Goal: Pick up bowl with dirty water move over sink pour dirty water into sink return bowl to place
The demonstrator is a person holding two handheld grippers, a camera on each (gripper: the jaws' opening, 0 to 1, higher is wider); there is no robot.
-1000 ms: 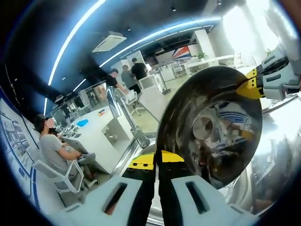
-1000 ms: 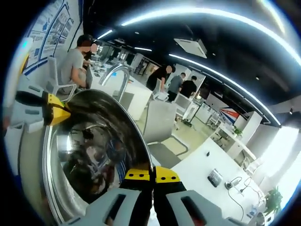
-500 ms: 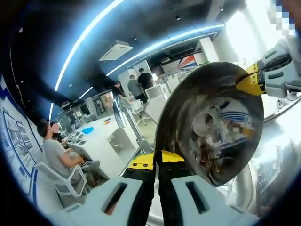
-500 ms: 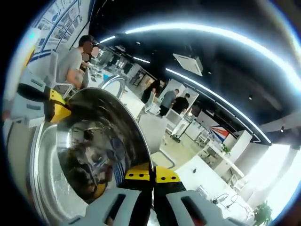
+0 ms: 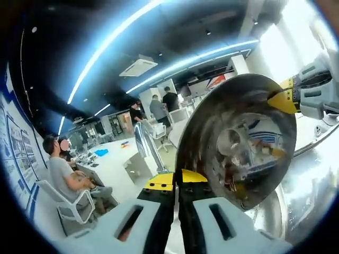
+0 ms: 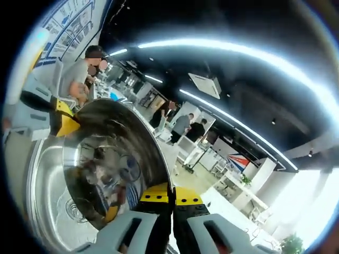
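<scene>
Stainless steel bowl [image 5: 238,148], tipped over the sink [image 6: 50,211], looks stiff and slippery-wet, so my left gripper [image 5: 176,179] and right gripper [image 6: 170,194] pinch opposite rim edges firmly.

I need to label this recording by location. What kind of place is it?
Probably an open-plan office or lab with a sink station: long white desks, a person seated on a white chair, ceiling light strips, and a steel sink basin under the tilted shiny metal bowl.
</scene>
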